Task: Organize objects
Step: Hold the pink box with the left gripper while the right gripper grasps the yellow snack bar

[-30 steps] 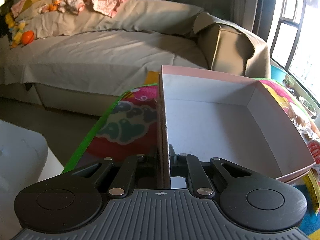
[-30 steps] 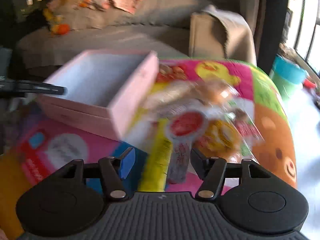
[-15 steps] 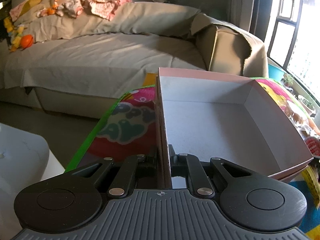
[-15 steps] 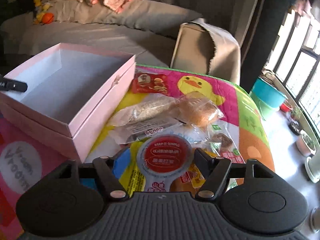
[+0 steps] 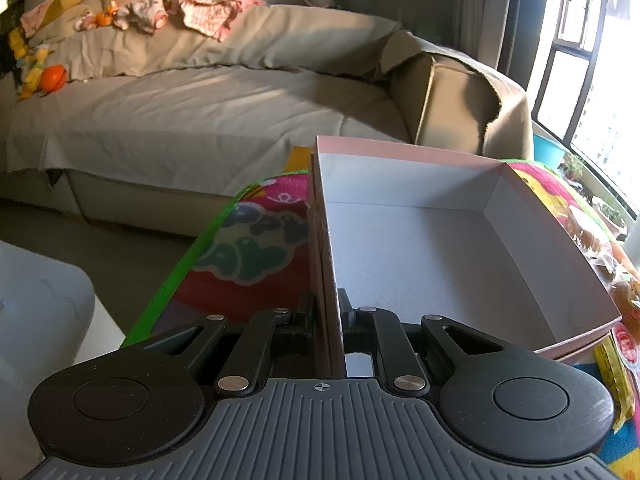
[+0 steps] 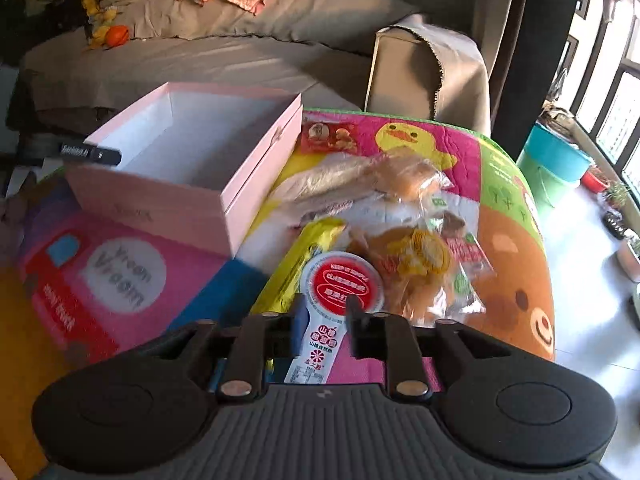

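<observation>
An open pink box point(image 5: 400, 151) with a white inside stands on a colourful play mat point(image 5: 248, 256). My left gripper point(image 5: 328, 305) is shut on the box's near-left wall, one finger inside and one outside; its finger point(image 6: 90, 153) also shows at the box point(image 6: 260, 168) in the right wrist view. A pile of snack packets lies right of the box. My right gripper point(image 6: 325, 309) is over it, jaws closing, with the white stem of a round red-labelled packet point(image 6: 340, 280) between the pads, which touch its edges.
Beside the held packet lie a yellow wrapper point(image 6: 304, 256), a clear bag of orange snacks point(image 6: 416, 260), a bread bag point(image 6: 360, 176) and a small red packet point(image 6: 328, 136). A covered sofa point(image 5: 200, 120) stands behind. A teal bucket point(image 6: 556, 160) stands on the floor at the right.
My right gripper came in over the snack pile and narrowed its jaws from wide apart onto the red-labelled packet's stem. The left gripper kept its hold on the box wall.
</observation>
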`<state>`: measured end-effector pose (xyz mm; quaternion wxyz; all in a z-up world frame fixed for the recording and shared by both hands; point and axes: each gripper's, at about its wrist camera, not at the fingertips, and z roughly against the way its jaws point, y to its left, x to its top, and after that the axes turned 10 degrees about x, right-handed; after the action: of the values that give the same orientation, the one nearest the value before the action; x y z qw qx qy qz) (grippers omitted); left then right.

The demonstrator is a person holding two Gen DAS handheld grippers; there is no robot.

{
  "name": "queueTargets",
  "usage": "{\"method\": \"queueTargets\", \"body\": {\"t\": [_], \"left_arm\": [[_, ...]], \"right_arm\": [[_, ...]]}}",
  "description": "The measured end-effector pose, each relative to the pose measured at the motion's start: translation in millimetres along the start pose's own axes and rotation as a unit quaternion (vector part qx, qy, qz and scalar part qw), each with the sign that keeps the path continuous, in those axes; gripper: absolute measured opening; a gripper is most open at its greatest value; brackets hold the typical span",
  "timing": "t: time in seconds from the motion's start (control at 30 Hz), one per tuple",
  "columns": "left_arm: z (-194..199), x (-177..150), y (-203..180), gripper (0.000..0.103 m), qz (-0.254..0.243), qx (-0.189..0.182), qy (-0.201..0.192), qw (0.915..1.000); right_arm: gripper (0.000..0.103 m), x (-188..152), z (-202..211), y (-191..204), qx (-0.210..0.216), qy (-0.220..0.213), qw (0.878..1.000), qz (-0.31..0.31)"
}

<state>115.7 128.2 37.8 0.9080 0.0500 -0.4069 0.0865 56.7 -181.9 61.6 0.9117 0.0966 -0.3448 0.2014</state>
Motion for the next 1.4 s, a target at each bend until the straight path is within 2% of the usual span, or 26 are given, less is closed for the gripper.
{"method": "queueTargets", "body": {"t": [0.03, 0.13, 0.27, 0.33, 0.47, 0.53, 0.63, 0.83, 0.93, 1.0, 1.07, 1.27, 1.4], "left_arm": [[0, 0, 0, 0.013, 0.000, 0.000, 0.000, 1.0000], [0, 0, -1, 0.013, -0.001, 0.001, 0.000, 1.0000], [1, -1, -3, 0.013, -0.008, 0.004, 0.000, 1.0000], [2, -1, -3, 0.013, -0.011, 0.005, 0.001, 0.9999], [2, -1, -2, 0.013, -0.007, 0.005, 0.002, 1.0000], [2, -1, -2, 0.013, -0.008, 0.005, 0.002, 1.0000], [2, -2, -2, 0.013, -0.008, 0.004, 0.001, 1.0000], [1, -2, -2, 0.013, -0.013, 0.004, -0.001, 0.9999], [1, -3, -1, 0.013, -0.013, 0.001, -0.002, 0.9999], [2, -3, 0, 0.013, -0.012, 0.000, -0.003, 0.9999], [2, -3, 1, 0.013, -0.009, -0.004, -0.004, 0.9999], [2, -4, 4, 0.014, -0.002, -0.012, -0.006, 0.9999], [2, -4, 5, 0.014, -0.002, -0.014, -0.006, 0.9999]], "right_arm": [[0.035, 0, -1, 1, 0.009, -0.001, 1.000, -0.010], [0.035, 3, -13, 3, 0.040, -0.001, 0.998, -0.046], [0.035, 15, -46, 2, 0.016, -0.010, 0.997, -0.072], [0.036, 24, -59, 4, 0.003, -0.013, 0.998, -0.064], [0.037, 30, -74, 6, 0.006, -0.003, 0.999, -0.046], [0.038, 30, -73, 8, 0.007, 0.009, 0.999, -0.051], [0.041, 24, -63, 11, 0.041, 0.021, 0.997, -0.064], [0.044, 24, -75, 6, 0.025, 0.001, 0.996, -0.087], [0.039, 27, -77, 12, 0.005, 0.005, 0.997, -0.072], [0.027, 26, -71, 12, 0.008, 0.015, 0.998, -0.068], [0.021, 20, -57, 8, 0.015, 0.025, 0.997, -0.077], [0.021, 16, 4, 2, 0.014, 0.010, 0.995, -0.096], [0.021, 45, 38, 1, 0.031, -0.040, 0.992, -0.112]]}}
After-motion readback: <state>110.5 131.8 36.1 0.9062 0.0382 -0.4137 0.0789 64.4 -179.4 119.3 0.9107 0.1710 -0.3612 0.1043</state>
